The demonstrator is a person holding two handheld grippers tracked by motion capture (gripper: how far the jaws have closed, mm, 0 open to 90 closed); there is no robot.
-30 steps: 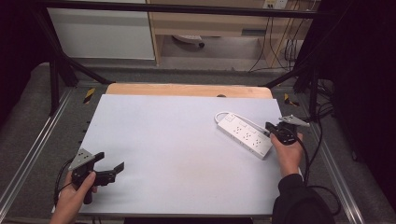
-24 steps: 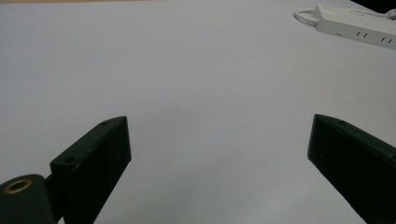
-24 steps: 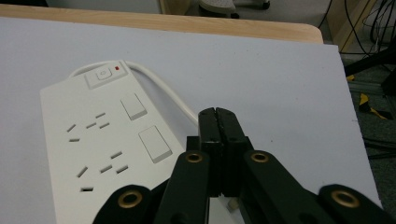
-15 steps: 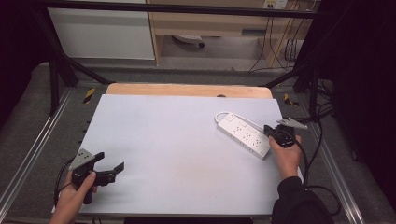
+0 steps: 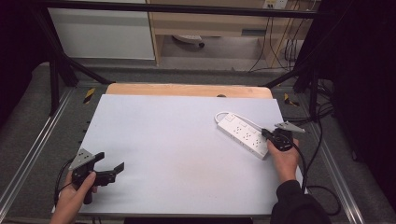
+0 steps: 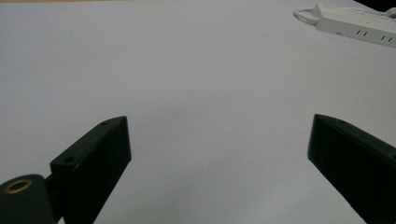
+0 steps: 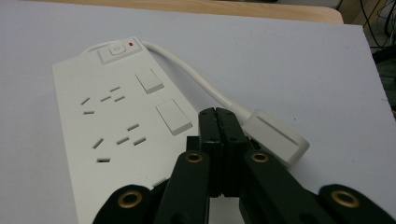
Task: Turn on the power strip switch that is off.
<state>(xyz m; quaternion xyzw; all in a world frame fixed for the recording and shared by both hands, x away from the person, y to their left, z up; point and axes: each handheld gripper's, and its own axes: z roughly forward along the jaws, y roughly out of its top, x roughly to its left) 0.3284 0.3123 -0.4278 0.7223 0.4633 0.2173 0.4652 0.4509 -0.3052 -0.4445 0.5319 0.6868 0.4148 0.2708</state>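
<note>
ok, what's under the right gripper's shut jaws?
The right gripper hangs over the near end of the white power strip, beside its plug. The strip's face directly beneath the jaws is covered.

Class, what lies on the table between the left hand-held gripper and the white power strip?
Nothing: in the high view, bare table separates the left hand-held gripper from the power strip.

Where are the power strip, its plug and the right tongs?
power strip (image 7: 116,121), right gripper view, top face.
plug (image 7: 275,135), right gripper view, top of its white body.
right tongs (image 7: 218,122), right gripper view, shut tips.
</note>
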